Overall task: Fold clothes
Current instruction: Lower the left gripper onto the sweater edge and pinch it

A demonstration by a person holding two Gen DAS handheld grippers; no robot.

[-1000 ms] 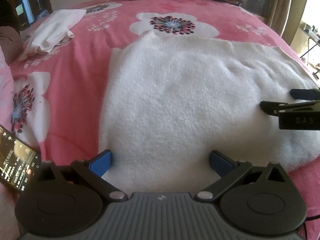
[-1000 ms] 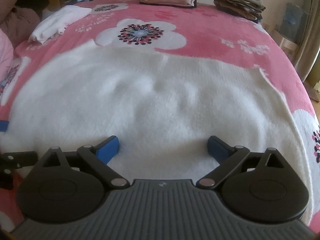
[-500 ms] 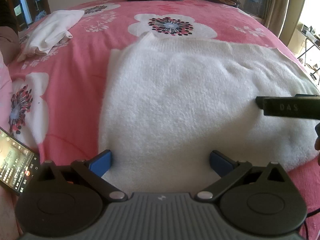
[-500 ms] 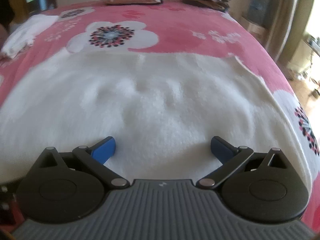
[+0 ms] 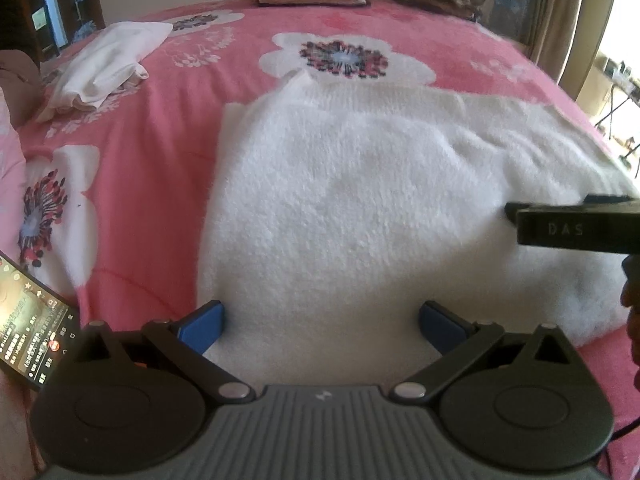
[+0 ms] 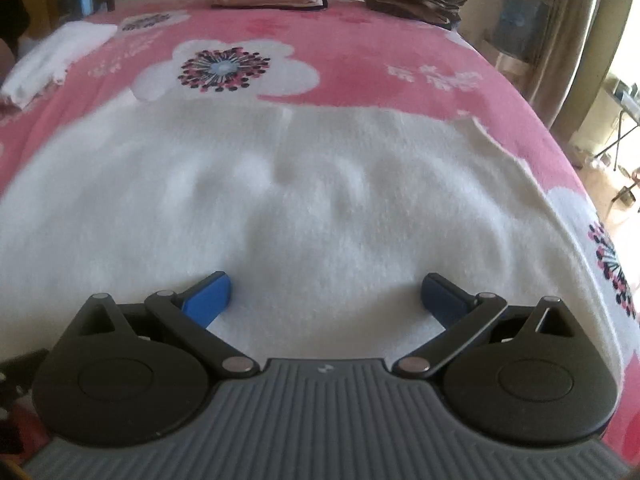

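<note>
Pink floral blanket (image 5: 160, 168) under fluffy white sweater (image 5: 352, 208); both jaws spread.

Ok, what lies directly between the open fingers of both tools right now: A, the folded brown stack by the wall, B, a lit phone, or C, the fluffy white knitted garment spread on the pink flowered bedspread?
C: both the left tool and the right tool stand open over the fluffy white knitted garment, gripping nothing.
</note>
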